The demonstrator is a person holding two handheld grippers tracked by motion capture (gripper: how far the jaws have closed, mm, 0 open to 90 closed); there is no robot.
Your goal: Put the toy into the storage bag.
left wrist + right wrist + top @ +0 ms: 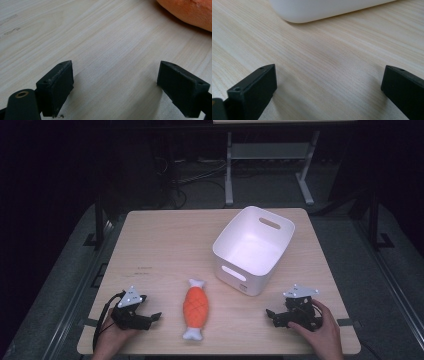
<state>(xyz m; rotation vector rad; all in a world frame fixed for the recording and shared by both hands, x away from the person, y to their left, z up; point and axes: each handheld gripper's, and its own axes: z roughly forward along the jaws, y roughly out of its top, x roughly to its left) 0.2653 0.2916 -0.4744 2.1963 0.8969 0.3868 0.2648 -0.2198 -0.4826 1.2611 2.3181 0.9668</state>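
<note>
- Dark room all around, with a pale wooden table (pixel 165 240) lit in the middle and a metal stand's legs on the floor beyond its far edge.
- On the table, near the front and about midway across, lies the toy (pixel 195 309): an orange plush body with a white knob at each end, set lengthwise front to back.
- Behind it and to the right sits a white bin (pixel 272 247), handle slots in its walls, nothing visible inside.
- Left gripper (pixel 150 316) rests low on the table at the front left corner, a hand wrapped around it, pointing toward the toy and well short of it.
- Left gripper view: jaws spread wide over bare wood, nothing between them, the toy's orange flank at the top right corner.
- Right gripper (pixel 272 316) sits at the front right, hand behind it, aimed leftward across the table.
- Right gripper view: jaws wide apart too, bare wood between, the bin's rounded lower corner up ahead.
- Toy lies between the two grippers, touched by neither.
</note>
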